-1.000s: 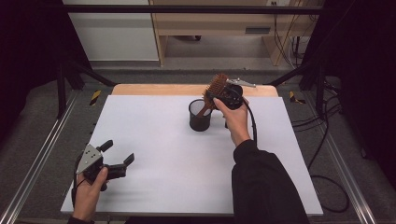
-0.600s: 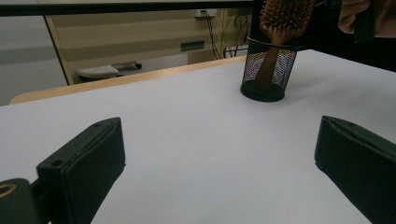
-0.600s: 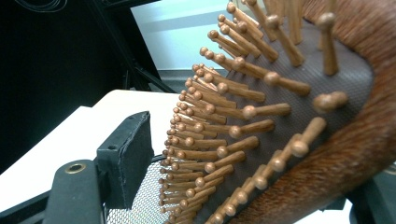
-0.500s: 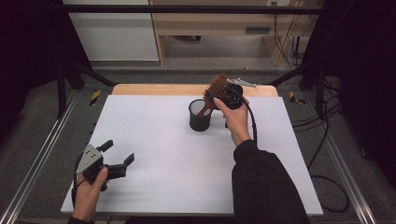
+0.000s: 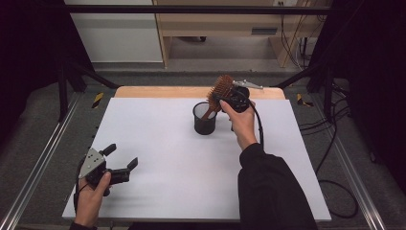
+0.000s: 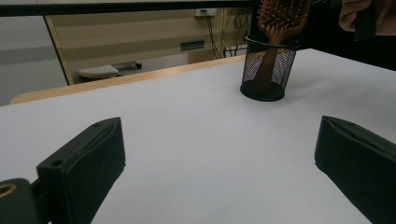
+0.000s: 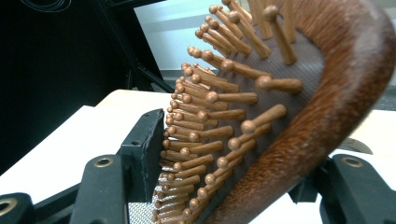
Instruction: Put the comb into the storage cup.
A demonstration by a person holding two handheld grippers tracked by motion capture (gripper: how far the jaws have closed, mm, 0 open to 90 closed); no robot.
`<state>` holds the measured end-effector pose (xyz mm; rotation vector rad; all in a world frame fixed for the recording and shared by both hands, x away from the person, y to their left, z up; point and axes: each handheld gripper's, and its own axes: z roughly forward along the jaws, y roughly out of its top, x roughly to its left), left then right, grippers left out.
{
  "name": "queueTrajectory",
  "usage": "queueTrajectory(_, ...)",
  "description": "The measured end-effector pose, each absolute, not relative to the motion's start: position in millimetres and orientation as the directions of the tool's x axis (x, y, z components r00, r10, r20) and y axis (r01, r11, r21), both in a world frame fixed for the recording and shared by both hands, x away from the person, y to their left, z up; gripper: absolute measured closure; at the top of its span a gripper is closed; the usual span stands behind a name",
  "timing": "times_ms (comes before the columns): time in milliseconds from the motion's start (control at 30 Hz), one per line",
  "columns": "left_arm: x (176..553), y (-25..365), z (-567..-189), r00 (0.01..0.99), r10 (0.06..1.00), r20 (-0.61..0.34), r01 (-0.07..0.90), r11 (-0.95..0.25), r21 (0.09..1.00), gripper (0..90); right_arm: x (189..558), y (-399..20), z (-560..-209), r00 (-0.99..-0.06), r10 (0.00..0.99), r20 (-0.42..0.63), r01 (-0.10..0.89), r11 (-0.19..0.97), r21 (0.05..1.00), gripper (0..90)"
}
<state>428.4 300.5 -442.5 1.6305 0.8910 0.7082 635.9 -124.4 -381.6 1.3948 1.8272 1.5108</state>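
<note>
With the wooden hairbrush [image 5: 221,90] standing handle-down in the mesh cup [image 5: 205,120], my right gripper [image 7: 233,186] has just been closing onto its head; whether it's lifting out or dropping in, I can't tell. Left gripper [image 5: 120,160] idles, jaws spread, holding nothing.

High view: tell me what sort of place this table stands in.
Probably a lab or recording station rather than a home. The white table stands inside a dark metal frame with black curtains at the sides, cables trail over the grey floor, and plain office cabinets stand behind.
</note>
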Motion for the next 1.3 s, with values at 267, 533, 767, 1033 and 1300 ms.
queueTrajectory(267,428,301,-443,0.539,0.842,0.001,0.191,-0.124,0.974,2.0,635,-121,-380,-0.444,0.854,0.272,0.419,-0.070,0.905,44.5)
queueTrajectory(533,428,301,-443,0.539,0.843,0.002,0.191,-0.124,0.974,2.0,634,-118,-378,-0.459,0.838,0.294,0.402,-0.100,0.910,49.4)
queueTrajectory(767,429,300,-443,0.539,0.842,0.001,0.193,-0.125,0.973,2.0,633,-112,-378,-0.474,0.823,0.312,0.375,-0.132,0.918,53.3)
queueTrajectory(1033,429,300,-443,0.540,0.842,0.003,0.194,-0.128,0.973,2.0,640,-110,-379,-0.462,0.819,0.341,0.376,-0.168,0.911,52.8)
queueTrajectory(1300,429,299,-444,0.543,0.840,0.003,0.197,-0.131,0.972,2.0,653,-118,-381,-0.455,0.808,0.375,0.425,-0.172,0.888,50.2)
